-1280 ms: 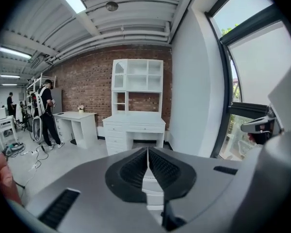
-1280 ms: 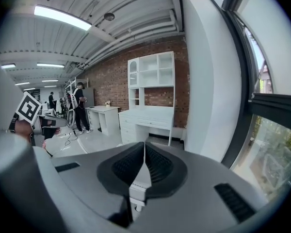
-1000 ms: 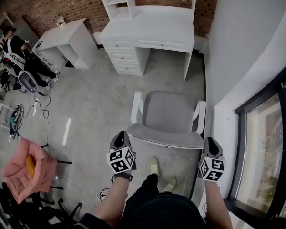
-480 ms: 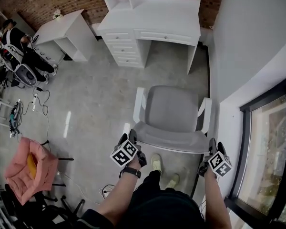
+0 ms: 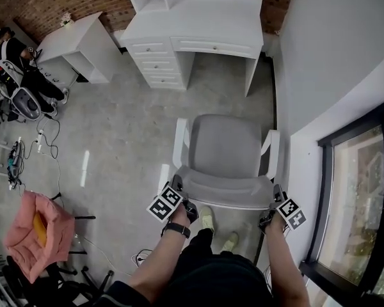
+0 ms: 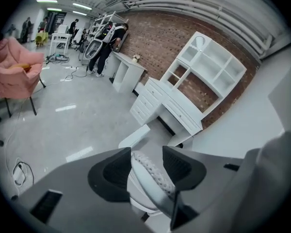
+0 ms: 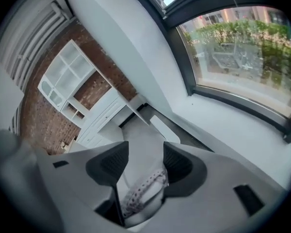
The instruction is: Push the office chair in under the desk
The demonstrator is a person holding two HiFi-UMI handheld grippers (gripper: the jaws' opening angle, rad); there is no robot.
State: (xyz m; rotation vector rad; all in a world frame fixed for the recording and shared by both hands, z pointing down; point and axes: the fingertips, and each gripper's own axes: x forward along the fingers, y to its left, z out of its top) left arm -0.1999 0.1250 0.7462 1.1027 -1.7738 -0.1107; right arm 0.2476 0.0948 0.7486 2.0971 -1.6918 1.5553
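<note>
grey white-armed office chair [image 5: 225, 147]: backrest rim [image 5: 221, 195] crosswise, white desk [image 5: 205, 24] beyond. left gripper [image 5: 179, 188], right gripper [image 5: 273, 197] at rim ends, jaws just spread, straddling rim, not pinching.

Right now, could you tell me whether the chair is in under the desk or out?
Out: the chair stands clear of the desk, with bare floor between them.

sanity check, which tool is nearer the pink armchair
Left. Left tool: office chair backrest corner toward the pink armchair. Right tool: the opposite corner. Both have just been opening, backrest edge between the jaws.
</note>
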